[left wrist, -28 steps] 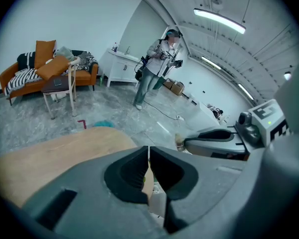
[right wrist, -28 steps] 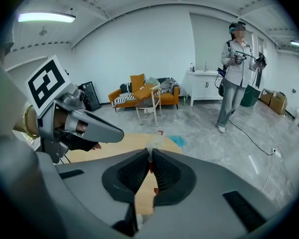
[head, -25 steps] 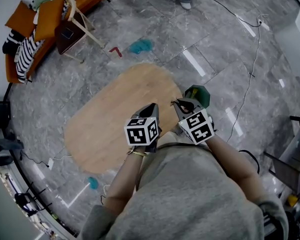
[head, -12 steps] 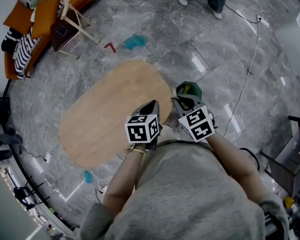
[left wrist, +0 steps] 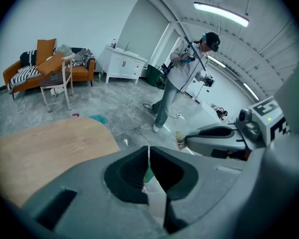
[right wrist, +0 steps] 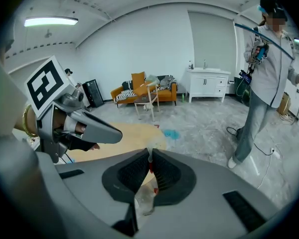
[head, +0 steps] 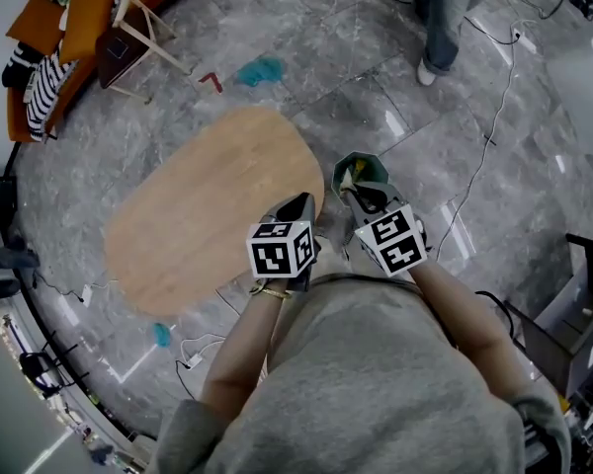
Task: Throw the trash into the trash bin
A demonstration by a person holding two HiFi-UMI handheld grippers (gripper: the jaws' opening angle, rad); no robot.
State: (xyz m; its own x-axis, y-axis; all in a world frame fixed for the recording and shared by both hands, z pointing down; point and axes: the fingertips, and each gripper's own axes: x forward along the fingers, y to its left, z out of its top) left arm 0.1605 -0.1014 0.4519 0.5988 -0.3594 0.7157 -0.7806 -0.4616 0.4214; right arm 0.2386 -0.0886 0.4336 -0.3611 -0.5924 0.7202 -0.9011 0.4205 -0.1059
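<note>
The green trash bin [head: 368, 173] stands on the floor by the end of the wooden table [head: 203, 210]. My right gripper [head: 349, 188] hangs over the bin's near rim, shut on a crumpled pale wrapper with red print [right wrist: 145, 195]. The wrapper dangles below the jaws of the right gripper [right wrist: 150, 158]. My left gripper [head: 303, 203] sits left of the bin over the table's end. In its own view the left gripper [left wrist: 148, 153] is shut, with nothing visibly held. A patch of the bin [left wrist: 147, 176] shows below its jaws.
A person [head: 445, 18] stands on the grey floor at the far right, with cables [head: 489, 156] trailing nearby. An orange sofa [head: 40, 47] piled with cushions and a wooden stool [head: 128, 38] are at the far left. A teal scrap [head: 259, 70] lies beyond the table.
Both grippers have moved together across the floor toward the bin, which now lies under the right gripper's tip. The standing person has come further into view at the top right.
</note>
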